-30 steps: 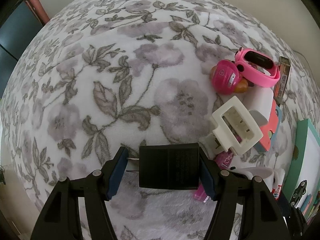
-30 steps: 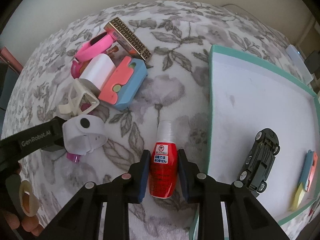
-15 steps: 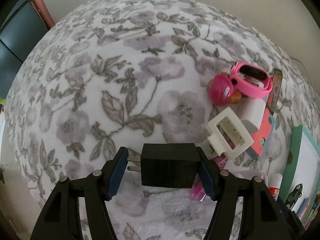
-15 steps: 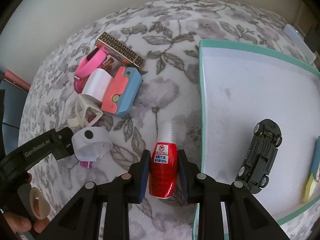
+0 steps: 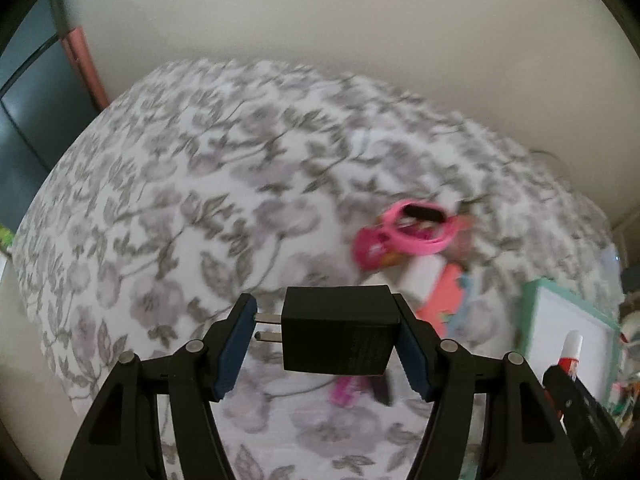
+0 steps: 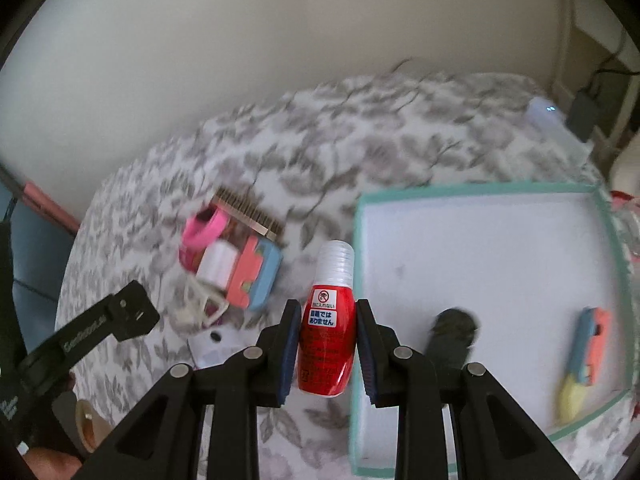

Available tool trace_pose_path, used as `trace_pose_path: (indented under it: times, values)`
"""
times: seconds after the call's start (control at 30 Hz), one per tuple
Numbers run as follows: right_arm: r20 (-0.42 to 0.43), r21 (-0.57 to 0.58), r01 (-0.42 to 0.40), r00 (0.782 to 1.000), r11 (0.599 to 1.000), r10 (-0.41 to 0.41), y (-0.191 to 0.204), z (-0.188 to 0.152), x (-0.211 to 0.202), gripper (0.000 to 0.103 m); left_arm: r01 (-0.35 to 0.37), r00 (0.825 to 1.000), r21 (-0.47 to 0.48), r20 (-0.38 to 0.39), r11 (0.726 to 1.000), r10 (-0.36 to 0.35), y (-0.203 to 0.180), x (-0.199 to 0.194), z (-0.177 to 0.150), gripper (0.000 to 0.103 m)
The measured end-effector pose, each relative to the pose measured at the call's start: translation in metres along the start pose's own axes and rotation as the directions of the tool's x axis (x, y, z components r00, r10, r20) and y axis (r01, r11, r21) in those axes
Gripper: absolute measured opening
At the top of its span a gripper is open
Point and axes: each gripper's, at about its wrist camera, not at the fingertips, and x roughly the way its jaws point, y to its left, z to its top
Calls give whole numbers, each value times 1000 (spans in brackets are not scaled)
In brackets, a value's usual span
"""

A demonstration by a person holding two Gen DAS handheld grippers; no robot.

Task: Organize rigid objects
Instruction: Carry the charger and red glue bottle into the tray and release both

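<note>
Boxy matte black charger [image 5: 338, 334] is clamped in left gripper [image 5: 324, 344]; glossy red bottle [image 6: 327, 334] in right gripper [image 6: 327, 350]. Teal-rimmed tray [image 6: 608, 232] holds a dark toy car [image 6: 452, 338].

A floral cover [image 5: 168, 216] in grey and white, printed with leaves and blossoms, spreads over the whole surface. A plain cream wall [image 6: 240, 40] rises at the far side. At far right, a dark plug and cable [image 6: 586, 114] sit against the wall.
</note>
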Motion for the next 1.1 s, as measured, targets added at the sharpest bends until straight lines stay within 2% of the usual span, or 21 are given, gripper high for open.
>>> trace_pose_path:
  times: [0.23, 0.4, 0.5, 0.63, 0.77, 0.93, 1.1]
  values:
    - [43, 72, 123, 991, 990, -127, -40, 12, -10, 29, 111, 994, 72, 2, 991, -111, -48, -21, -6, 68]
    - [24, 146, 163, 985, 976, -169, -75, 15, -8, 29, 130, 991, 181, -11, 975, -130, -100, -27, -15, 68]
    - [5, 188, 175, 984, 966, -179, -97, 15, -2, 29, 166, 986, 242, -48, 956, -159, -133, -26, -22, 68]
    - [-22, 243, 225, 974, 944, -226, -125, 12, -1, 29, 171, 985, 312, -62, 934, -160, -170, -18, -32, 68]
    - [-19, 284, 248, 967, 926, -254, -145, 9, -6, 29, 204, 978, 316, -96, 926, -183, -191, -7, -39, 68]
    - [-25, 329, 259, 964, 908, -266, -162, 7, -8, 29, 214, 976, 367, -55, 905, -209, -212, -1, -48, 68]
    - [-39, 336, 264, 963, 904, -266, -166, 6, -4, 29, 257, 966, 369, -68, 893, -249, -220, 12, -57, 68]
